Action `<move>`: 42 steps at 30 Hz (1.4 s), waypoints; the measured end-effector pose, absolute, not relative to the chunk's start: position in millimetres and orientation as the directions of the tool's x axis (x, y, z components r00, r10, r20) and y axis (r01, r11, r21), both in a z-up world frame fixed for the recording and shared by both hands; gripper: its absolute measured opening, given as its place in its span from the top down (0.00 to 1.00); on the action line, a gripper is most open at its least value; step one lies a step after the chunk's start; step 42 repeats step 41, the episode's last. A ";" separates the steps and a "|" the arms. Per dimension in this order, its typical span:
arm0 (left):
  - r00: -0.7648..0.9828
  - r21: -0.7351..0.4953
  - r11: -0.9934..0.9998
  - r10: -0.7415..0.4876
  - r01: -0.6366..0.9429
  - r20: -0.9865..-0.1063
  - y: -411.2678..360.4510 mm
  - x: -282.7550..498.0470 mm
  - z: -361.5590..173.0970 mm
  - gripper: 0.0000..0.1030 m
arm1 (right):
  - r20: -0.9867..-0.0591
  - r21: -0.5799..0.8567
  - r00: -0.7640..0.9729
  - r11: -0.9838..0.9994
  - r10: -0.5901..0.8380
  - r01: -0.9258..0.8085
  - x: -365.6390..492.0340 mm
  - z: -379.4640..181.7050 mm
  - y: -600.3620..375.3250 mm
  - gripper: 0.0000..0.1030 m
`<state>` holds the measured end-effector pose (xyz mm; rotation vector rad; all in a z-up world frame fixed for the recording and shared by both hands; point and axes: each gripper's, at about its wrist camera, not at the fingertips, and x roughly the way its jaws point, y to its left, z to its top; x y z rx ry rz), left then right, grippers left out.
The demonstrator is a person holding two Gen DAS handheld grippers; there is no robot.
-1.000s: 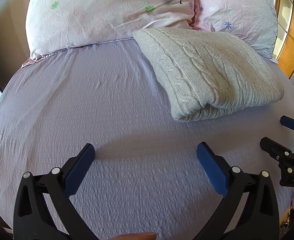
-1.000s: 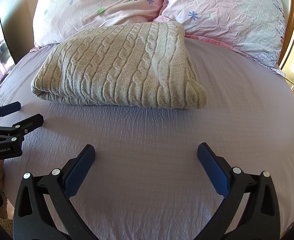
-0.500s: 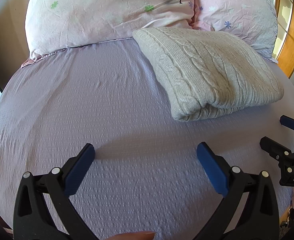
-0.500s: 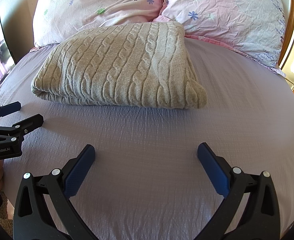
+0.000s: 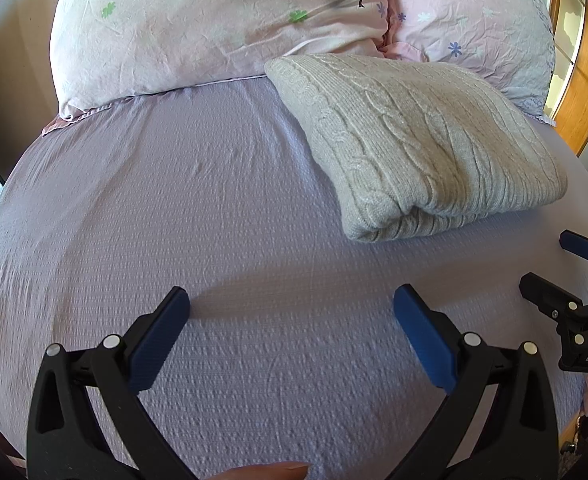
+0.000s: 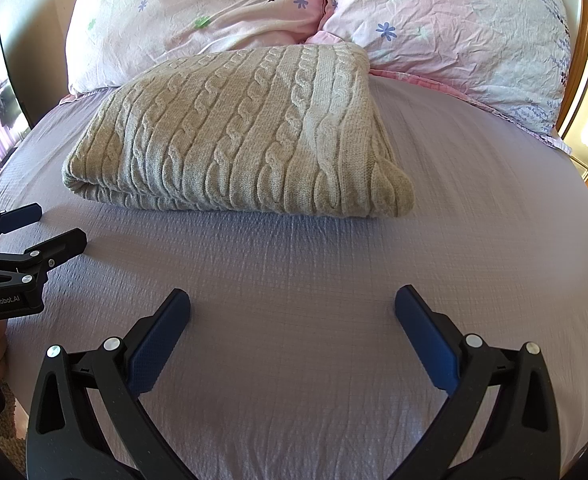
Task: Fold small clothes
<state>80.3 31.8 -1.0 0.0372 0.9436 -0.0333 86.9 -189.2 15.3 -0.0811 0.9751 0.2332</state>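
Note:
A beige cable-knit sweater (image 5: 421, 144) lies folded into a neat rectangle on the lilac bed sheet (image 5: 214, 208), its far edge against the pillows. It also shows in the right wrist view (image 6: 238, 136). My left gripper (image 5: 292, 312) is open and empty, low over the sheet, in front and to the left of the sweater. My right gripper (image 6: 292, 312) is open and empty, in front of the sweater. Each gripper shows at the edge of the other's view: the right gripper (image 5: 549, 264) and the left gripper (image 6: 50, 228).
Two pink flowered pillows (image 6: 198, 12) (image 6: 465, 32) lie at the head of the bed. A wooden frame (image 5: 581, 76) stands at the right. The lilac sheet (image 6: 473, 240) spreads around the sweater to the bed's edges.

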 end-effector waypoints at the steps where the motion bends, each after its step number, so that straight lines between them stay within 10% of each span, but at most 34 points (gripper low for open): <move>1: 0.587 0.017 0.999 -0.012 0.045 -0.810 31.9 80.4 -1.2 0.02 | -0.827 0.036 0.538 0.972 0.160 -0.232 86.7 15.6 -189.9 0.01; 42: 0.587 0.017 0.999 -0.013 0.045 -0.809 30.6 76.6 -3.5 0.02 | -0.827 0.036 0.538 0.972 0.159 -0.232 87.0 15.4 -189.1 0.01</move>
